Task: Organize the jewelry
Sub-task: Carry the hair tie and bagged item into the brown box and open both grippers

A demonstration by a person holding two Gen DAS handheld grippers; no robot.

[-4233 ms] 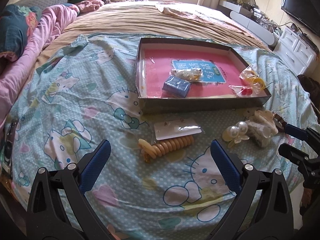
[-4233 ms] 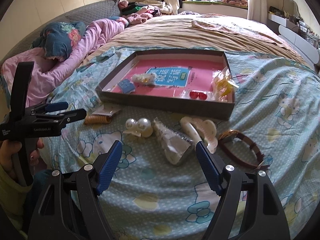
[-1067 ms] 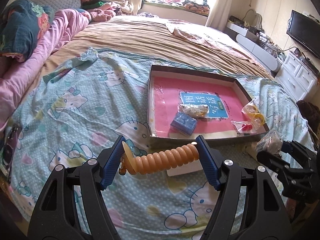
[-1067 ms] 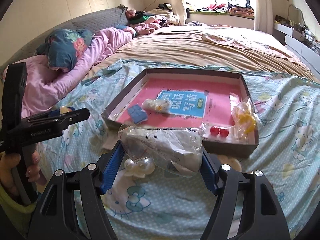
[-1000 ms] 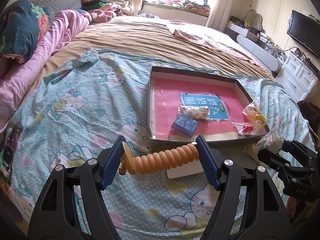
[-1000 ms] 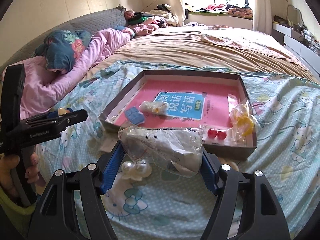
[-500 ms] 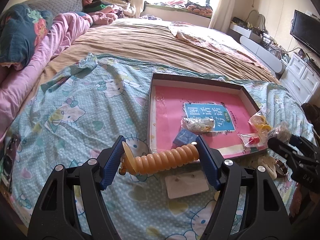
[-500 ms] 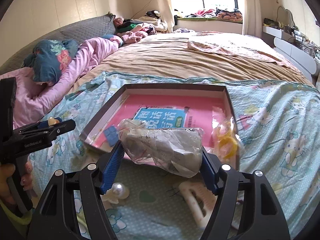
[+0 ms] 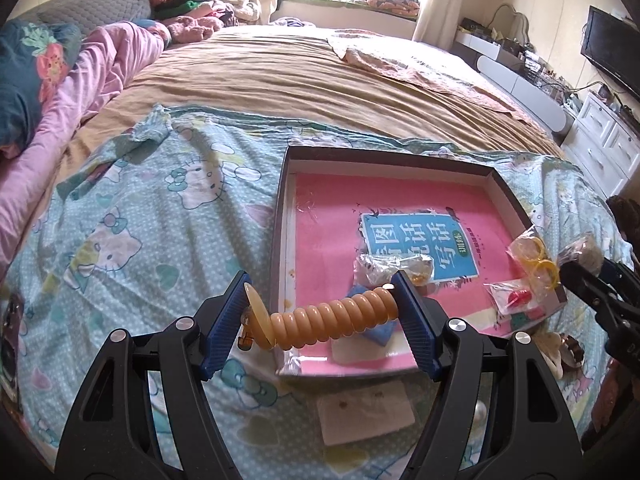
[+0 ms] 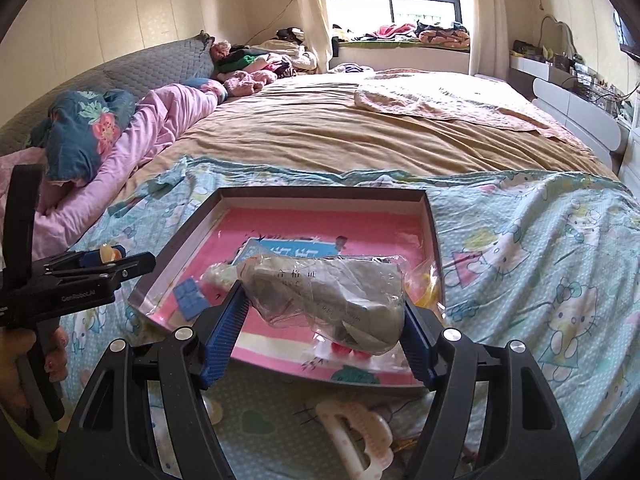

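Here both grippers are hovering over the near edge of the box (image 9: 282, 216), probably so their loads can drop inside. The left gripper (image 9: 322, 312) is clenching a coil hair tie (image 9: 336, 316) end to end; the right gripper (image 10: 322, 312) is squeezing a crinkled clear bag (image 10: 332, 296). Several packets are already lying in the box, crowding its near half: a blue box (image 10: 190, 298), yellow rings (image 9: 534, 258), red beads (image 9: 516, 297). A white clip (image 10: 360, 432) and a card (image 9: 364, 412) are waiting on the sheet nearby.
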